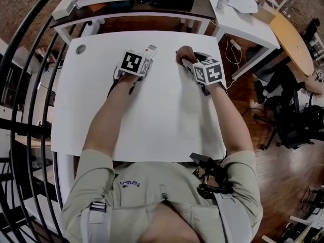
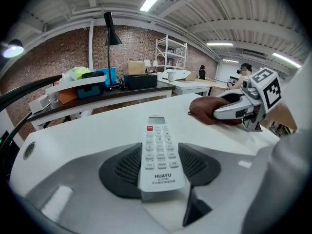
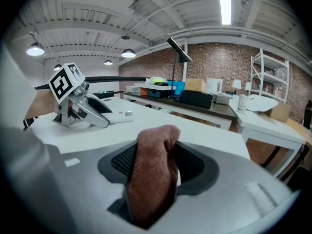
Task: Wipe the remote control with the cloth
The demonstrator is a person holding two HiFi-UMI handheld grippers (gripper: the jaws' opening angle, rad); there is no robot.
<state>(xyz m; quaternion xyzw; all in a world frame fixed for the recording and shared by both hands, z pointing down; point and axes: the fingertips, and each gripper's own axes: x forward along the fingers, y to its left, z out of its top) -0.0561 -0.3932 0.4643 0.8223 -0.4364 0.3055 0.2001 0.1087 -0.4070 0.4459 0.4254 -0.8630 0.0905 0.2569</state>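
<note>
Pinching left gripper [image 2: 161, 172] jaws hold the white remote control [image 2: 159, 150] by its lower end | right gripper [image 3: 155, 167] jaws clamp the brown cloth [image 3: 152, 177] | both over the white table's [image 1: 152, 115] far half, cloth and remote apart

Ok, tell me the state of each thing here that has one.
remote control: face up, gripped at its sides by the left claw.
cloth: bunched up, clamped in the right claw.
left claw: shut on the remote control.
right claw: shut on the cloth.
</note>
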